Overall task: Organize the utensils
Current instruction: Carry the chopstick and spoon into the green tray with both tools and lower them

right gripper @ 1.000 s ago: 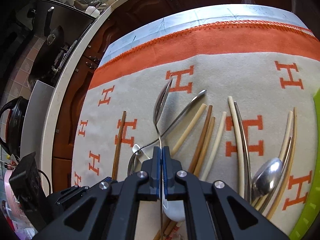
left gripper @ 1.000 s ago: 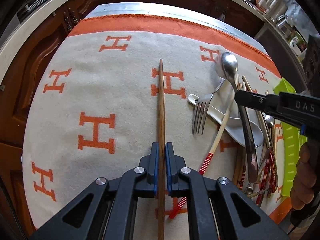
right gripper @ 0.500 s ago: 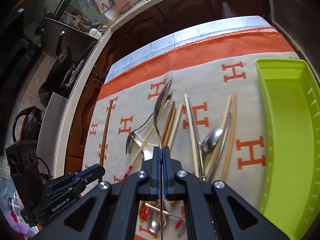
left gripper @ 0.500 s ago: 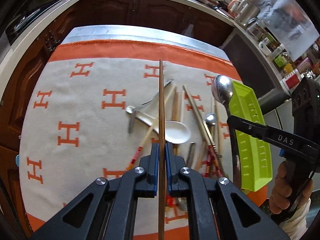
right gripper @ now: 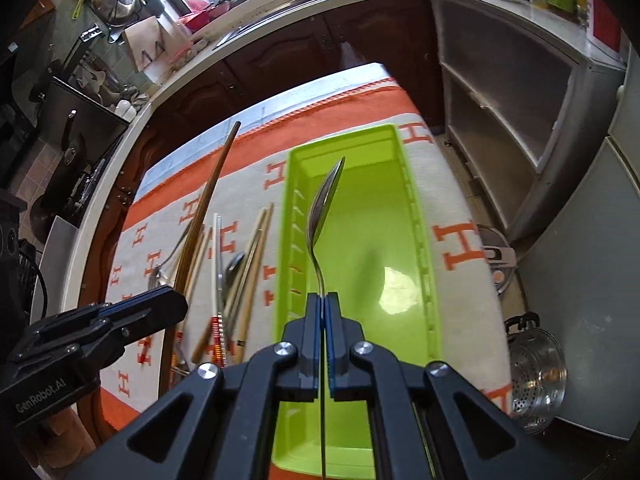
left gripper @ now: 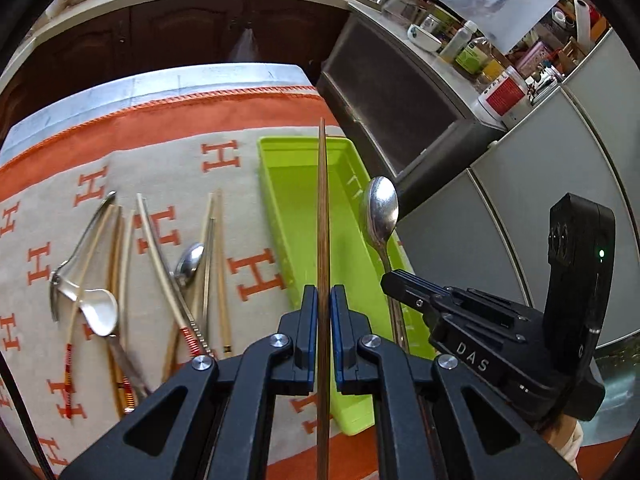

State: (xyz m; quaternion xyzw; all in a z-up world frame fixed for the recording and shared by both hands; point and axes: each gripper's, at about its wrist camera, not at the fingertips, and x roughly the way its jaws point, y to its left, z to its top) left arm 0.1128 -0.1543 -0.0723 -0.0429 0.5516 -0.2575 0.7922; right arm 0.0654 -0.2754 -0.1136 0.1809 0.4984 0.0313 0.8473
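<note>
- Left claw (left gripper: 324, 300) clamped on a long brown wooden chopstick (left gripper: 323, 208), held above the near end of the lime-green tray (left gripper: 280, 208); slim, smooth stick gripped near its middle, tip aimed at the far rim.
- Right claw (right gripper: 322, 304) squeezed tight on the thin handle of a steel spoon (right gripper: 324, 200), bowl turned edge-on, hanging over the tray's bare, glossy floor (right gripper: 372, 216).
- Likely slip: polished, narrow handle pivoting between the pads, spoon swinging down before release.
- Likely miss: chopstick nearly as long as the tray, so dropped askew could bridge a rim or roll off onto the cloth.
- Possible clash: both claws close together over one narrow tray, tools crossing on the way down.
- Further left on the worktop, loose pile on a soft cream cloth (left gripper: 248, 248) with orange H marks: pale and brown chopsticks, some with red-banded ends, a white ceramic spoon (left gripper: 98, 312), another steel spoon (left gripper: 188, 264).
</note>
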